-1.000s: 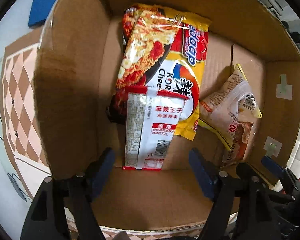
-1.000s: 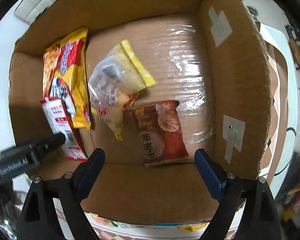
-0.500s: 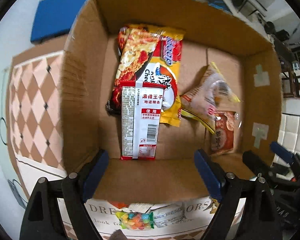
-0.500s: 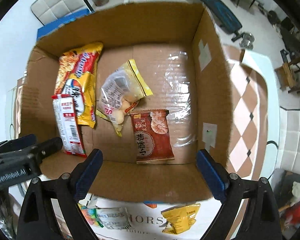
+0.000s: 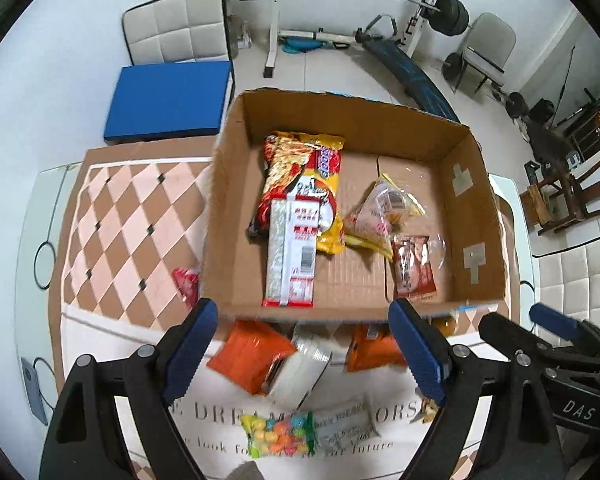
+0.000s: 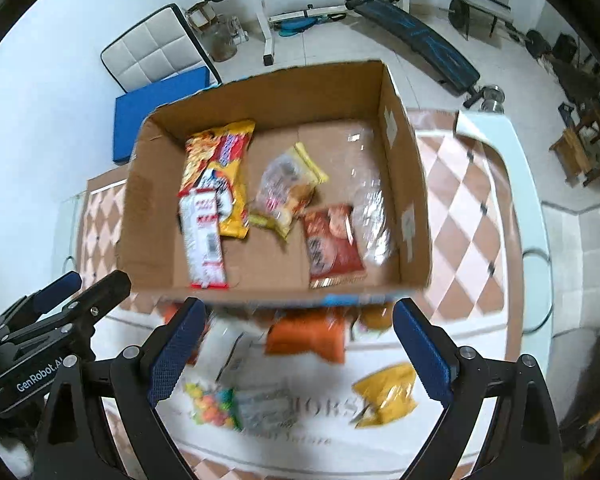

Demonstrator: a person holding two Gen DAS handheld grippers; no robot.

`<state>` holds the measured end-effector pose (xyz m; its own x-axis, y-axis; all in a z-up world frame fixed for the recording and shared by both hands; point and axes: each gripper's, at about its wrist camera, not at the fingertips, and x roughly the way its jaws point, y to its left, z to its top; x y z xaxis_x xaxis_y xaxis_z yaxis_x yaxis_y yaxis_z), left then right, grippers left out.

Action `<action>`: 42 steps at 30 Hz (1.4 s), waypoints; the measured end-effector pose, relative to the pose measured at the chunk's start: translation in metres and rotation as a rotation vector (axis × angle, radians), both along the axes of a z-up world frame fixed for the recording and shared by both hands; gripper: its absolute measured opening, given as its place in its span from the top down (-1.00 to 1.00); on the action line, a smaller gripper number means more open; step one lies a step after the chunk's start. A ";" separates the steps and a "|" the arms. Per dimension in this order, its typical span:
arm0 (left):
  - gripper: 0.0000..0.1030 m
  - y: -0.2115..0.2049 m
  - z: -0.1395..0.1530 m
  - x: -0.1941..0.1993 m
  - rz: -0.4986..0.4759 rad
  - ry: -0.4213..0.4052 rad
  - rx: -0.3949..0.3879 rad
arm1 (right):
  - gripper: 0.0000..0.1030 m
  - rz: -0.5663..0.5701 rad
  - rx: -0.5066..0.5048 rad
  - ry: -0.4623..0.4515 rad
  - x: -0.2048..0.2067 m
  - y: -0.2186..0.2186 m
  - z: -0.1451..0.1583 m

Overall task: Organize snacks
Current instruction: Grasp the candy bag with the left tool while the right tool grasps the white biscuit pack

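An open cardboard box holds a yellow-red noodle bag, a red-white packet lying over it, a clear yellow-edged bag and a small brown-red packet. Loose snacks lie on the cloth in front of the box: an orange packet, a white pack, a colourful candy bag and a yellow bag. My left gripper and right gripper hover high over the box's near wall. Both are open and hold nothing.
A red packet lies left of the box on the checked tablecloth. Beyond the table are a blue mat, white chairs and a weight bench. The table's right edge curves past the box.
Both grippers rose out of the box and drew back toward its near side. The box looks smaller, and the loose snacks in front of it came into view. The left jaws widened a little.
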<state>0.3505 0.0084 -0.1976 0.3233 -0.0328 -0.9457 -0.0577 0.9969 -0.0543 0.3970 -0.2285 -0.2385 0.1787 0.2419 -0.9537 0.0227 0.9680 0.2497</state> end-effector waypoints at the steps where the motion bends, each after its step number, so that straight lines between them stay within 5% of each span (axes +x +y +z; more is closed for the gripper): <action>1: -0.70 0.001 0.000 -0.007 0.004 -0.003 0.000 | -0.88 -0.006 0.009 0.008 -0.008 0.000 -0.001; 6: -0.70 0.014 -0.018 -0.055 0.032 0.041 0.021 | -0.88 -0.064 0.089 0.121 -0.058 0.000 -0.034; 12: -0.70 0.041 -0.083 -0.104 0.093 0.216 0.018 | -0.88 -0.179 0.231 0.413 -0.115 0.006 -0.128; 16: -0.70 0.046 -0.111 -0.126 0.045 0.258 0.036 | -0.87 -0.249 0.269 0.513 -0.132 0.015 -0.170; 20: -0.70 0.039 -0.130 -0.137 -0.118 0.245 0.084 | -0.87 -0.260 0.258 0.530 -0.130 0.027 -0.188; 25: -0.70 0.005 -0.153 -0.139 -0.458 0.211 0.220 | -0.87 -0.208 0.213 0.519 -0.128 0.029 -0.190; 31: -0.70 -0.037 -0.180 -0.146 -0.751 0.237 0.302 | -0.87 -0.226 0.175 0.535 -0.139 0.004 -0.194; 36: -0.70 -0.059 -0.196 -0.145 -0.840 0.278 0.266 | -0.85 -0.261 0.164 0.534 -0.147 -0.011 -0.193; 42: -0.34 -0.061 -0.203 -0.147 -0.732 0.321 0.145 | -0.84 -0.299 0.195 0.536 -0.152 -0.022 -0.196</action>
